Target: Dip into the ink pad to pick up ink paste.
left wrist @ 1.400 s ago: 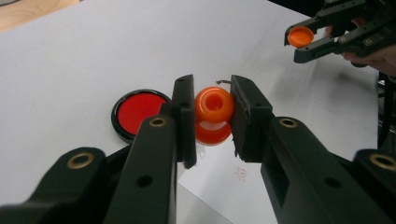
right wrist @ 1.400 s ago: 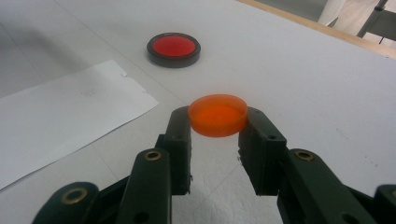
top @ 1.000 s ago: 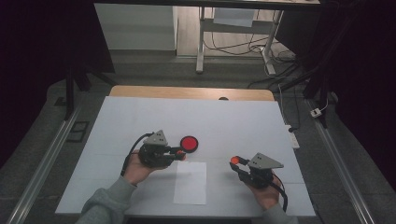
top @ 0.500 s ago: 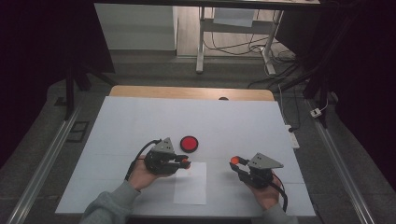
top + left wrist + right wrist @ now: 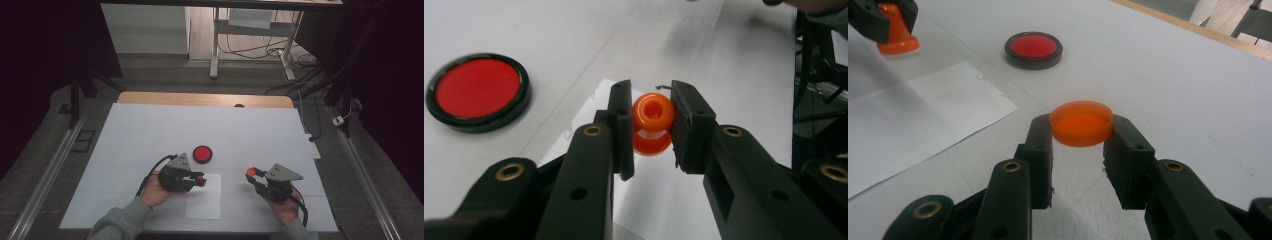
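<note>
1. Left gripper: jaws clamped on an orange stamp, held over the white paper sheet.
2. Right gripper: jaws closed around an orange cap, above the table.
3. Red ink pad: lay at twelve o'clock of the sheet, just beyond its far edge.

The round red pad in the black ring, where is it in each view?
High view: round red pad in the black ring, centre, just beyond the white paper sheet.
Left gripper view: upper left.
Right gripper view: upper middle.
Shared landmark: the paper sheet.
</note>
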Demonstrator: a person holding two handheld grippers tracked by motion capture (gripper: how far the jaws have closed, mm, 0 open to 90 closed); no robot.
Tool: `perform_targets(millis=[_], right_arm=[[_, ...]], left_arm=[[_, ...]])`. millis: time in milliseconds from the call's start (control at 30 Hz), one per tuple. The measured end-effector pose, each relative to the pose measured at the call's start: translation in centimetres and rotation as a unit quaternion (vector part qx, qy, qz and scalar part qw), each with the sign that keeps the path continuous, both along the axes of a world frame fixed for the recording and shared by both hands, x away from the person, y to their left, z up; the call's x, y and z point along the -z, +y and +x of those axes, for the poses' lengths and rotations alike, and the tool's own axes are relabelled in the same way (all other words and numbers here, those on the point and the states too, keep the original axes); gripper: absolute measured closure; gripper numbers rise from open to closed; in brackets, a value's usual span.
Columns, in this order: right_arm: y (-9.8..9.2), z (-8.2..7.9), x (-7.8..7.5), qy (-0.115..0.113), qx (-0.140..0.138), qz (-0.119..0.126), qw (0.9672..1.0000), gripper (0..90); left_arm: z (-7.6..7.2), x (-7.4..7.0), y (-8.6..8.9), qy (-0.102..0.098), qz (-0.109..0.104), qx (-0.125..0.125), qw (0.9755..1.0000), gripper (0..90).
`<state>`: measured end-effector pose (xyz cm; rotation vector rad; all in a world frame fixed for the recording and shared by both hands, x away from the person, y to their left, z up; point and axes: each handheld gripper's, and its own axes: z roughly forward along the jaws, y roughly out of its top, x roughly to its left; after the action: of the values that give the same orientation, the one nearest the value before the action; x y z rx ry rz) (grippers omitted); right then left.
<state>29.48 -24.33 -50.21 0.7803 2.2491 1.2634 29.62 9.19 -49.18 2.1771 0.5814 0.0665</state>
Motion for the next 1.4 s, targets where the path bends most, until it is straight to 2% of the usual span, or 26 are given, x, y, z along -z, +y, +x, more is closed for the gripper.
perform_targets(millis=[567, 1033, 1400], right_arm=[[0.0, 0.0, 0.0, 0.001, 0.0, -0.002, 1.0, 64.6], [0.1, 0.0, 0.1, 0.001, -0.001, -0.001, 1.0, 64.6], [0.0, 0.0, 0.1, 0.0, -0.001, 0.001, 1.0, 64.6]], left_arm=[[-0.5, 1.7, -0.7, 0.013, 0.022, 0.016, 0.9995, 72.4], [-0.3, 2.5, -1.0, 0.014, 0.039, 0.018, 0.999, 72.4], [-0.3, 2.7, -1.2, 0.009, 0.048, 0.018, 0.9986, 72.3]])
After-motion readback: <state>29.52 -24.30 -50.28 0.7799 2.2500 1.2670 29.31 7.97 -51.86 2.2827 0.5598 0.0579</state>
